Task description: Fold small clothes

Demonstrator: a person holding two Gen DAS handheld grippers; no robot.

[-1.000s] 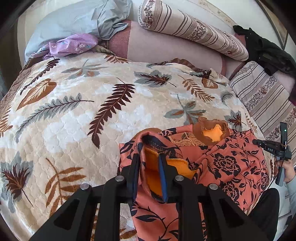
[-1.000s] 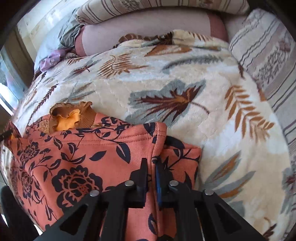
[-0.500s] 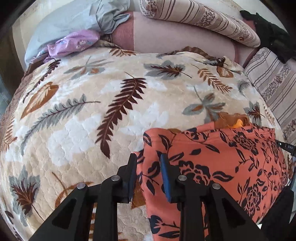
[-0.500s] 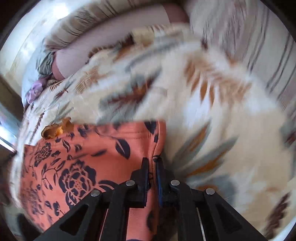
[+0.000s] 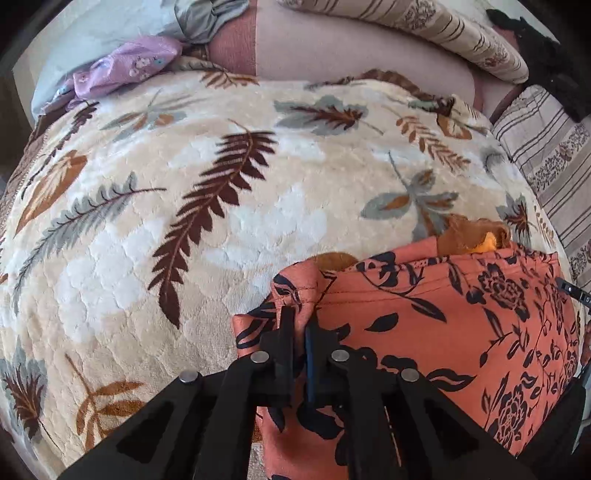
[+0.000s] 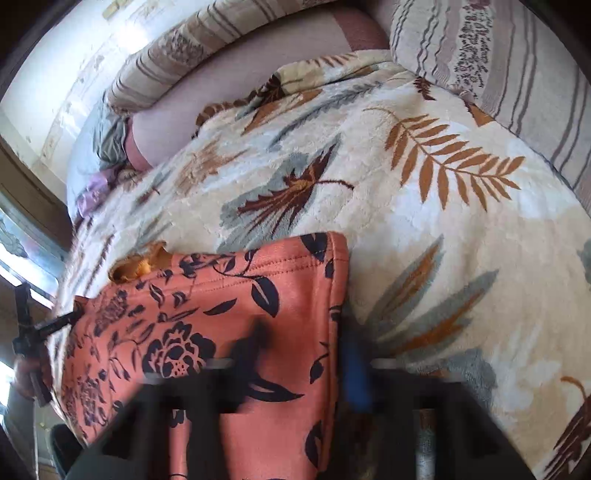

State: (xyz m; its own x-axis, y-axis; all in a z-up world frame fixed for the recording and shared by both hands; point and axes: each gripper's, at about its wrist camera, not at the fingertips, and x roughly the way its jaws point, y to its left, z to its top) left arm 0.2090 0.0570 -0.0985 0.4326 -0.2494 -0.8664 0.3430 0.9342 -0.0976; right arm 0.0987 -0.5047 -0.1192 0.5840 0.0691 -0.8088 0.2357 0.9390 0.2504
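A small orange garment with a dark floral print point(image 5: 424, 332) lies on the leaf-patterned blanket point(image 5: 184, 221), its brown and yellow collar point(image 5: 476, 236) at the far edge. My left gripper point(image 5: 300, 325) is shut on the garment's near left corner, which bunches up between the fingers. In the right wrist view the garment point(image 6: 229, 314) lies flat with its right edge folded. My right gripper point(image 6: 306, 350) is blurred, its jaws spread wide over the garment's right edge and holding nothing.
Striped pillows point(image 5: 443, 33) and a pink bolster point(image 5: 351, 51) line the head of the bed. A lilac cloth point(image 5: 125, 66) and grey bedding point(image 5: 110, 29) lie at the far left. A dark garment point(image 5: 546, 55) sits far right. Another striped pillow point(image 6: 498, 55) flanks the right side.
My left gripper, open half a second ago, has closed on the garment's left corner. My right gripper, shut on the right edge before, has opened and let it go.
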